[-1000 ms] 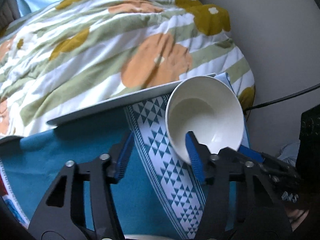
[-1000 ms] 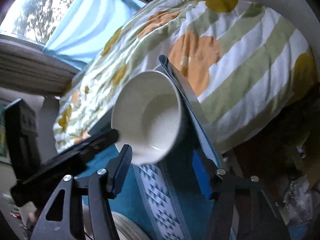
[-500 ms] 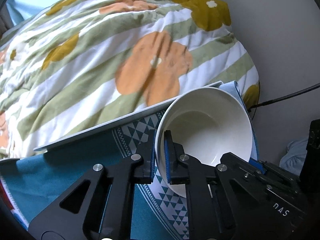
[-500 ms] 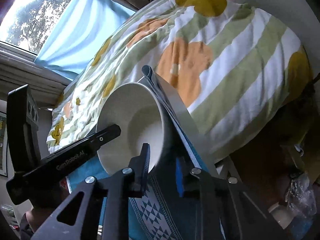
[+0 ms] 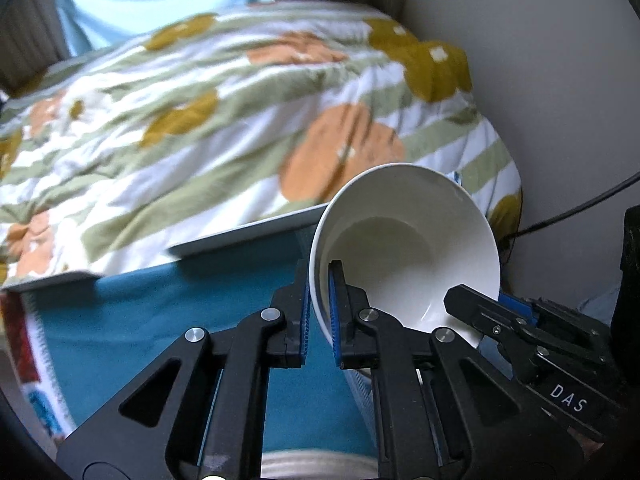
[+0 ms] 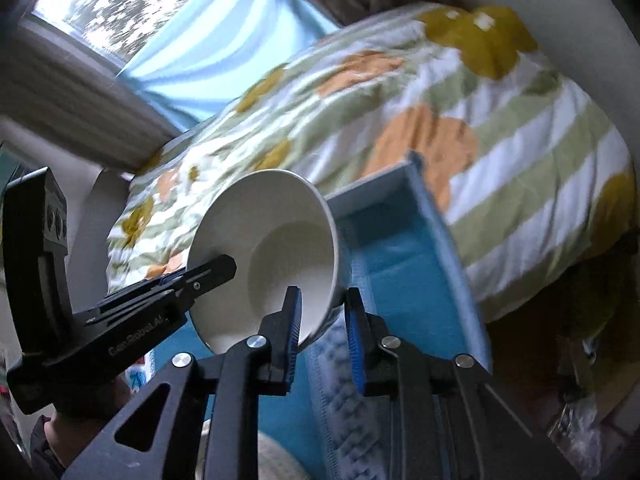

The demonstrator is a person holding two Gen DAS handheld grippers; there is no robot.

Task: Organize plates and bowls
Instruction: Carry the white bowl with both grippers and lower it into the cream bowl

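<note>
Your left gripper [image 5: 319,312] and right gripper [image 6: 323,326] both pinch the rim of the round white ceramic bowl [image 5: 404,248]. It hangs tilted between the 2, above the teal cloth [image 5: 160,320].

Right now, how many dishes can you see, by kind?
Bowls: 1, the white bowl, held at its rim by both the left gripper and the right gripper.
Plates: 1, a pale plate edge at the bottom of the view, mostly hidden.
Total: 2

pale round dish [image 5: 316,467] cut off by bottom edge, floral quilt [image 5: 224,120] motion-blurred
</note>
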